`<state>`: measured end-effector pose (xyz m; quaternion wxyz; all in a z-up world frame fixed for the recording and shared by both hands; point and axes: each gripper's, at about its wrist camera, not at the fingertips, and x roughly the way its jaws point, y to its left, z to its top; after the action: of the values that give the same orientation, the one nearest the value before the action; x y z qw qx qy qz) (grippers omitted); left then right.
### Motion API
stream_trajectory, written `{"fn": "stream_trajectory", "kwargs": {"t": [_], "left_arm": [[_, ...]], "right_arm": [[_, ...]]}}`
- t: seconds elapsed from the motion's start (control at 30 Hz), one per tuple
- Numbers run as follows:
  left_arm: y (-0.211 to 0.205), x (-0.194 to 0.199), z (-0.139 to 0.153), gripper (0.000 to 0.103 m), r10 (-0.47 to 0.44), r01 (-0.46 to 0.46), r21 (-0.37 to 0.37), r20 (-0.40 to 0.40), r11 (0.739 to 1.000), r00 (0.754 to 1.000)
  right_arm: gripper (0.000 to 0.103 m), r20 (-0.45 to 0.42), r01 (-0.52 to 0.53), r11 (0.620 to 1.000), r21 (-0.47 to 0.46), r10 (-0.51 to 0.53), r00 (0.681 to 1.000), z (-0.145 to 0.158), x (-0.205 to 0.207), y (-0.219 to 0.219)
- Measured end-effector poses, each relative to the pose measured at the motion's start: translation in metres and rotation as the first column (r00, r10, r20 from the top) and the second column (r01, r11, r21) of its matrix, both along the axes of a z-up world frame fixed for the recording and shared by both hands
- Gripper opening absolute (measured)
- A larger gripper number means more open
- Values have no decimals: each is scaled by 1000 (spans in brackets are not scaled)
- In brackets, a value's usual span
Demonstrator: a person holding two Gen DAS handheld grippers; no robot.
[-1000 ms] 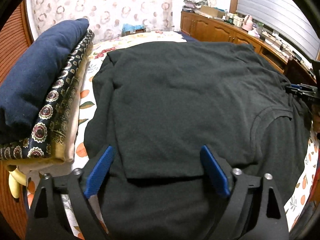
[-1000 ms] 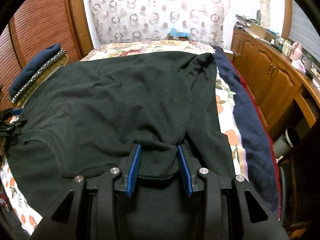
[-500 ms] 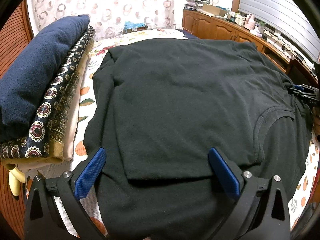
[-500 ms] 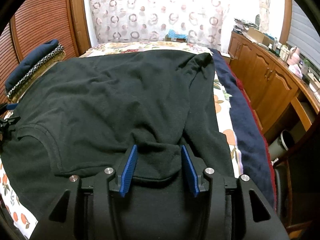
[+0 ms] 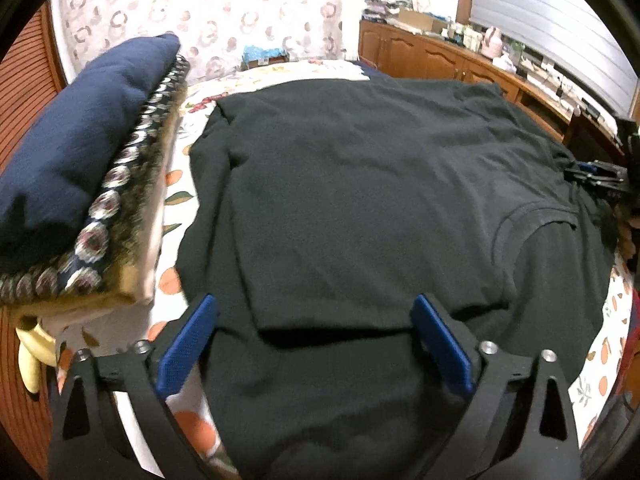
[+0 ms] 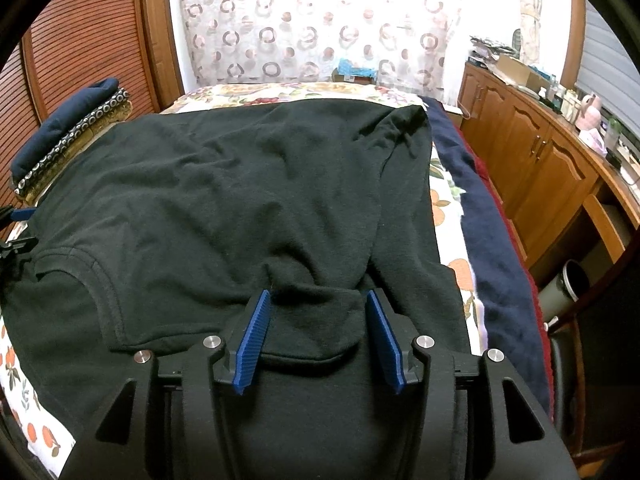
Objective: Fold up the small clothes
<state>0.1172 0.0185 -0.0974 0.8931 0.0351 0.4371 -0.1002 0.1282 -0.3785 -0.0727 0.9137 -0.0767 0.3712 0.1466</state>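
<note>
Black shirt (image 5: 360, 208) spread on the bed (image 5: 176, 200), both grippers at its near edge.

Left wrist view: left gripper (image 5: 316, 336) jaws spread wide, gripping nothing, low over the folded-in sleeve edge of the shirt; blue pads (image 5: 186, 346) straddle the flap. Stack of folded clothes (image 5: 80, 184) sits on the bed just left of the shirt. Collar lies toward the right. Right wrist view: right gripper (image 6: 320, 330) jaws partly open with a bunched fold of the shirt (image 6: 224, 208) sitting between the pads (image 6: 252, 340); cannot tell whether they pinch it. Wooden cabinet (image 6: 532, 160) stands off the bed's right side.
</note>
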Motion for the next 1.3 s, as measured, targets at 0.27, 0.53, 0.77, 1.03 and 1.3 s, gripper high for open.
{"fn": "stream_trajectory", "kwargs": {"t": [0.27,0.53,0.77,1.03,1.3], "left_arm": [[25,-18,12,53,81,-77,-104,36,992,996],[34,-7,3,42,125,-123,-126,7,984,992],[34,6,1,42,120,-120,-145,-11,982,993],[22,6,4,8,70,-68,-99,14,993,997],[21,-1,30,5,81,-66,-134,112,989,990]], "right_arm": [[54,0,0,1000,-3,0,1000,0,-1,1],[55,0,-1,1000,-3,1,1000,0,-1,1],[56,0,-2,1000,-3,2,1000,0,-1,1],[56,-1,-3,1000,-3,3,1000,0,-1,1],[48,4,8,1000,7,-8,1000,2,-1,-2]]}}
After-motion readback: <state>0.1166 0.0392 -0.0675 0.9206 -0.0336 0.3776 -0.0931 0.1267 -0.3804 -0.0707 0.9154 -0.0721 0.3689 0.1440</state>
